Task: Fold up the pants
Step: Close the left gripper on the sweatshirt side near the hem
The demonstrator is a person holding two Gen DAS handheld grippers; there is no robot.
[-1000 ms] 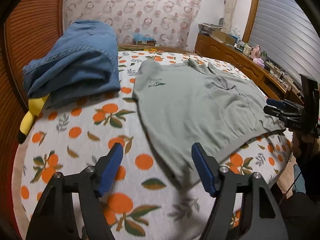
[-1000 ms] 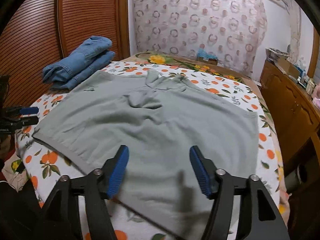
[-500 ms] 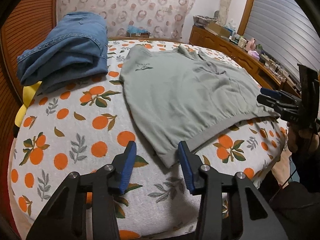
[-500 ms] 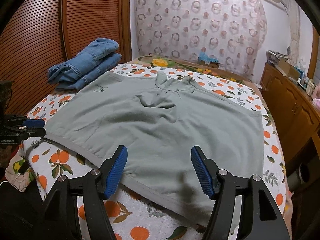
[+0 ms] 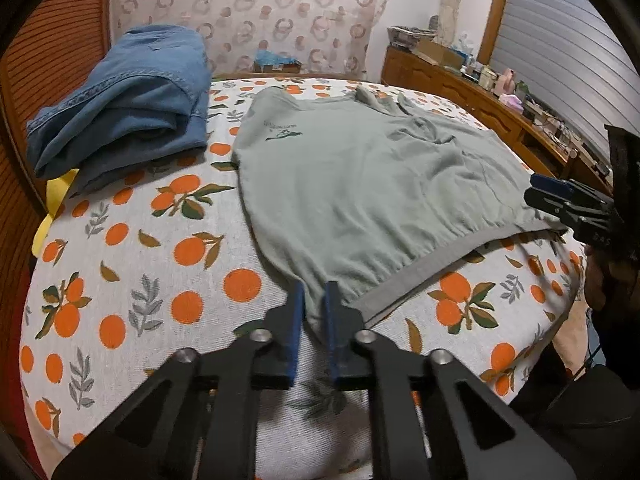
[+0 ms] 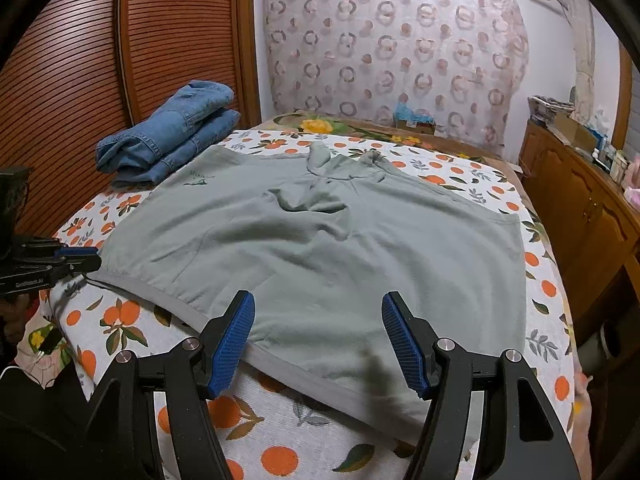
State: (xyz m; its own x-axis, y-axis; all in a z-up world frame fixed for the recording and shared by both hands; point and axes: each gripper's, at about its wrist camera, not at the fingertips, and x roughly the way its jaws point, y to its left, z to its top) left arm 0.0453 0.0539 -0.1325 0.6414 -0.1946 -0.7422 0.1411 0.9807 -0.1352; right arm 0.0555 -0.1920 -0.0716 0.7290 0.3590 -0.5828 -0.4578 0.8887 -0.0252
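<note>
A grey-green garment (image 5: 360, 184) lies spread flat on the bed, its ribbed hem toward me; it also shows in the right wrist view (image 6: 320, 248). My left gripper (image 5: 314, 296) is shut on the near left corner of its hem; it appears at the left edge of the right wrist view (image 6: 86, 258). My right gripper (image 6: 318, 332) is open, its blue pads above the near hem, touching nothing. It shows side-on at the right of the left wrist view (image 5: 536, 190). Folded blue jeans (image 5: 128, 96) sit at the far left (image 6: 172, 136).
The bed has an orange-print sheet (image 5: 160, 264). A slatted wooden wardrobe (image 6: 80, 60) stands left. A wooden dresser (image 6: 580, 200) with clutter runs along the right. A yellow item (image 5: 56, 200) pokes out under the jeans. A patterned curtain (image 6: 392, 40) hangs behind.
My left gripper has drawn back to the garment's near left hem corner and closed on it. My right gripper has pulled back toward the near hem and stays open.
</note>
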